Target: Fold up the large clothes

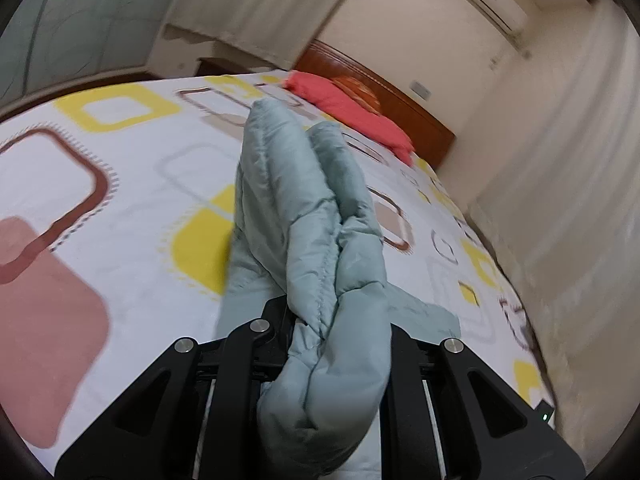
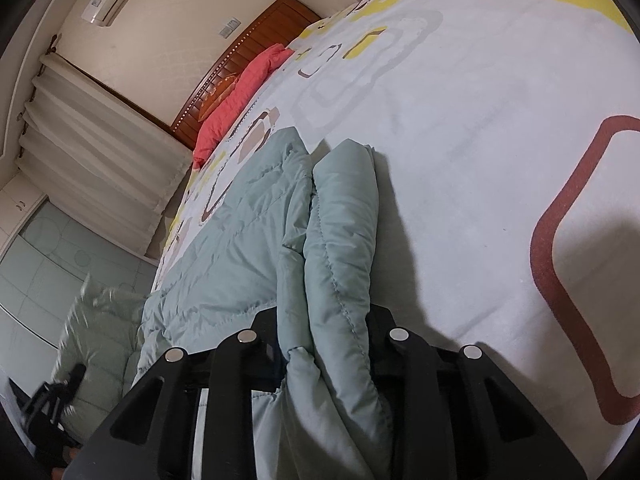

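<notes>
bed below, both grippers, left and right, clench jacket edges; better lift evenly, keeping the fold aligned.

Padded garment hides both fingertips (lower-left corner blurred).

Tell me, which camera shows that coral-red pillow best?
The left wrist view: the coral-red pillow lies nearly whole against the wooden headboard. The right wrist view shows it smaller and tilted, up by the bed's edge.
</notes>
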{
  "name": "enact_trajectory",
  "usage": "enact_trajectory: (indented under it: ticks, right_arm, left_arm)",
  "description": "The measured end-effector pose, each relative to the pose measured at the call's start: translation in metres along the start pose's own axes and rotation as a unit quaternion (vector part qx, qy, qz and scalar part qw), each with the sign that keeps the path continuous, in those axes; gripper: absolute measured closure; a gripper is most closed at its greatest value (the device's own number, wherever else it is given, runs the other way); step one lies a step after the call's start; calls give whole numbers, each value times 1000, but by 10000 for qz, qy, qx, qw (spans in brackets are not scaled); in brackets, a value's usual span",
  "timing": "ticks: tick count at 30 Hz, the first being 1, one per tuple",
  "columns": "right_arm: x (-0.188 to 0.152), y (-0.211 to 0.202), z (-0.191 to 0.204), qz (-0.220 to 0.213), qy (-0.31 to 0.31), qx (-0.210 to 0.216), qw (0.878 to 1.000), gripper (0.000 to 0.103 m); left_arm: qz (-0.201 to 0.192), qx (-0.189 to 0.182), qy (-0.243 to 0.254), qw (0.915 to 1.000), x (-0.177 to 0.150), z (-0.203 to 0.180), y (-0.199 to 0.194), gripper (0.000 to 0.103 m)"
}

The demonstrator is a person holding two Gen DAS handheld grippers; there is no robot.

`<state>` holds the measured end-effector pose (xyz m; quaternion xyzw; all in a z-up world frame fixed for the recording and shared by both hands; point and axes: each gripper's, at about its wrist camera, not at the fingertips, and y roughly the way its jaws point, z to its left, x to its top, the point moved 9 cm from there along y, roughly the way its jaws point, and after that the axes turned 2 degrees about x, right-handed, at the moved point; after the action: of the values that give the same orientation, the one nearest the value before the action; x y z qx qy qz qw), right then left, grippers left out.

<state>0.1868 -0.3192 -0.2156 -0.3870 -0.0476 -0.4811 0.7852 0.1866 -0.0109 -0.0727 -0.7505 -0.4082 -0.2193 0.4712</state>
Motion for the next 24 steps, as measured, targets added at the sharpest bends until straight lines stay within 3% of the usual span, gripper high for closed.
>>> enact_trajectory:
  ticks: [8,24]
  right_arm:
    - [-4,-4,-2,-3,28,96,9999,76]
    - [-7,-9,-10,17,116,293,9995,78]
  left_arm:
    - [384,-232,716,9964,-38,-74,31,89]
    - [1059,-183,1626,9808,-117,-143,80,89]
